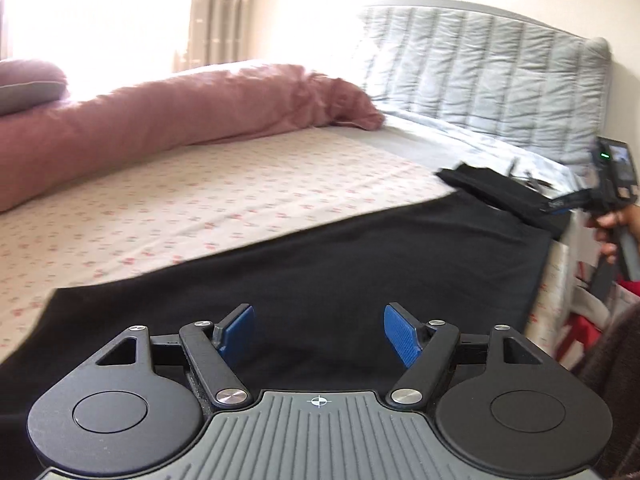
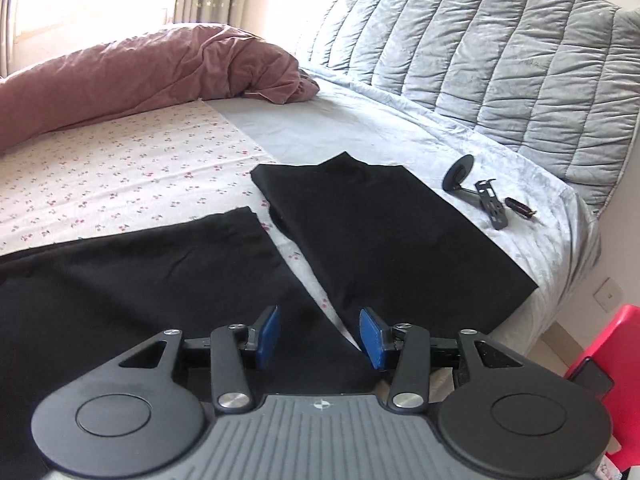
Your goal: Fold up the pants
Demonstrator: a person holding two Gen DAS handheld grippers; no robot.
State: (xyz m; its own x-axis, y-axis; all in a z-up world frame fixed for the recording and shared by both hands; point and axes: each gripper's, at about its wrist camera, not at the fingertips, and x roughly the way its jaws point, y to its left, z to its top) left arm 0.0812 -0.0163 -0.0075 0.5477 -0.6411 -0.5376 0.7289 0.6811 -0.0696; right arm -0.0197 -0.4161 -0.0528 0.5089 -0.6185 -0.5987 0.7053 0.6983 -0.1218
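Black pants (image 2: 360,240) lie lengthwise along the bed's (image 2: 120,176) near edge — left gripper (image 1: 319,334) and right gripper (image 2: 318,338) both spread, empty, just above.

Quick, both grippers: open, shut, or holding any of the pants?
Left gripper: open, nothing between the pads, black pants lying below.
Right gripper: open, empty, over the gap between the pant legs.

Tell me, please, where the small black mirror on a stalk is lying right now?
In the right wrist view, the mirror lies at right on the grey quilt, beside the black pants and below the padded headboard.
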